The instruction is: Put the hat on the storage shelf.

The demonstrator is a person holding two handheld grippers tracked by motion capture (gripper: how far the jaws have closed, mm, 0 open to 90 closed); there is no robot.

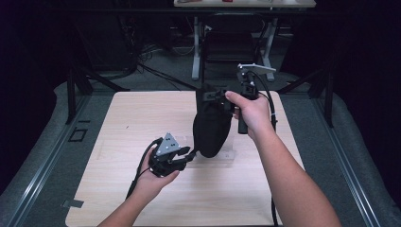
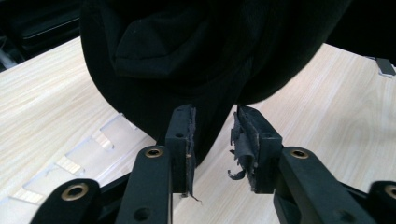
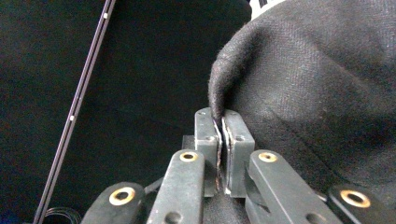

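Observation:
A black cloth item [image 1: 211, 125], like a soft pouch, hangs upright over the light wooden table [image 1: 132, 123]. My right gripper [image 1: 210, 96] holds it from the top; in the right gripper view the jaws [image 3: 220, 126] are shut on a folded edge of the black cloth [image 3: 317, 84]. My left gripper [image 1: 191, 153] sits low beside the cloth's bottom end. In the left gripper view its jaws [image 2: 213, 140] stand open, and the lowest fold of the cloth [image 2: 196, 51] dips between the worn pads [image 2: 245, 140].
A clear plastic piece [image 2: 88, 149] lies flat on the table under the cloth. A small grey tab [image 2: 385, 66] sits near a table edge. Behind the table stand a dark chair [image 1: 227, 45], white desk legs [image 1: 196, 47] and cables on the floor.

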